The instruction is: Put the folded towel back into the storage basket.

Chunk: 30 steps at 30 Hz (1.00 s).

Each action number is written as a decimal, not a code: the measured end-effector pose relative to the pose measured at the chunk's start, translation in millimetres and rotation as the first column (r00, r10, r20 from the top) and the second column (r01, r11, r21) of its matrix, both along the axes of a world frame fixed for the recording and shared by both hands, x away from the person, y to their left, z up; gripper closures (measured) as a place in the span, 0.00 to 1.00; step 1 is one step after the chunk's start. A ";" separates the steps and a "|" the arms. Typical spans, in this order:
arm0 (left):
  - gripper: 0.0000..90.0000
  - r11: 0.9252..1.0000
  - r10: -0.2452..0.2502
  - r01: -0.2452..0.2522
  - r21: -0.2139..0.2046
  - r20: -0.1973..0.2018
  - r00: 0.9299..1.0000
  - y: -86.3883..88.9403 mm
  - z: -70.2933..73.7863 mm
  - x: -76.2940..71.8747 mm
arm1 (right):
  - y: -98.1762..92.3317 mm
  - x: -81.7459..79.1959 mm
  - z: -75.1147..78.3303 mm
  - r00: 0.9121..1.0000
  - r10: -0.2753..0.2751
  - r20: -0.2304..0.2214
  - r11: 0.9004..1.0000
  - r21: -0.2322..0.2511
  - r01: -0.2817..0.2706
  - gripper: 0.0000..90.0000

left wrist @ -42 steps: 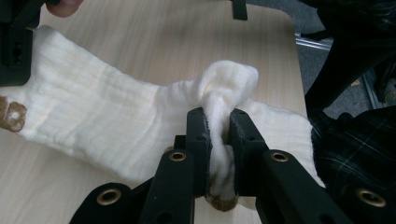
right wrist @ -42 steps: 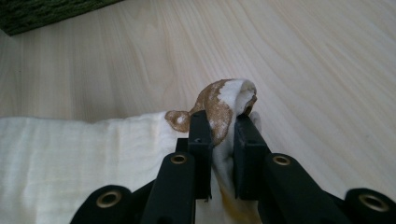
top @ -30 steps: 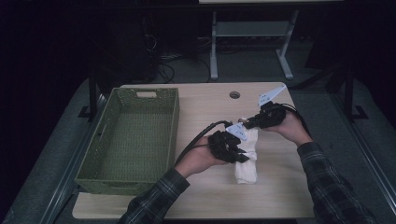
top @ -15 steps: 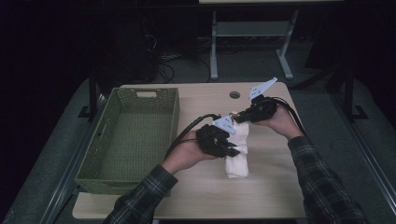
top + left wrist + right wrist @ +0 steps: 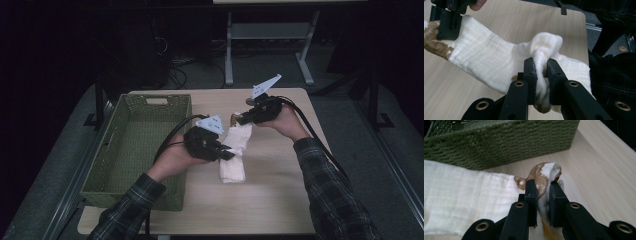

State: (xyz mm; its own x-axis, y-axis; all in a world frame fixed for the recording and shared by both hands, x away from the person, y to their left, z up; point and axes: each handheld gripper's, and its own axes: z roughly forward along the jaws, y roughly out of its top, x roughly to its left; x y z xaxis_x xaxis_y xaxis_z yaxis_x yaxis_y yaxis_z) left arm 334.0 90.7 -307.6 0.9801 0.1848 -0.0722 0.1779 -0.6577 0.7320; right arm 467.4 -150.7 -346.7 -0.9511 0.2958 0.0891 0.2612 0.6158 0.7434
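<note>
The cloth (image 5: 486, 62) is soft, crinkled white gauze with a brown edge. The basket (image 5: 506, 142) is rough woven green wicker. The table (image 5: 280, 195) is smooth, matt pale wood grain.

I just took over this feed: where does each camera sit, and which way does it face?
High view: above the person's side, looking forward and down on the table; forearms, both hands show.
Left gripper view: on the left gripper, jaws pinching the cloth; right gripper beyond.
Right gripper view: on the right gripper, facing the basket.
All share the cloth.
</note>
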 end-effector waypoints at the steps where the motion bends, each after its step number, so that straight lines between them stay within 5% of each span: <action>1: 0.88 1.000 0.003 -0.003 -0.002 -0.001 1.000 4.5 1.8 0.3 | 4.1 0.8 2.3 1.000 0.003 0.003 1.000 0.001 -0.003 0.88; 13: 0.88 0.999 0.048 -0.047 -0.021 0.033 0.998 57.6 16.3 1.5 | 62.0 12.7 19.5 0.998 0.059 0.037 0.998 -0.011 -0.058 0.88; 30: 0.88 0.994 0.108 -0.108 -0.022 0.042 0.993 118.0 14.0 -3.5 | 133.2 23.5 26.8 0.993 0.110 0.046 0.994 0.011 -0.111 0.88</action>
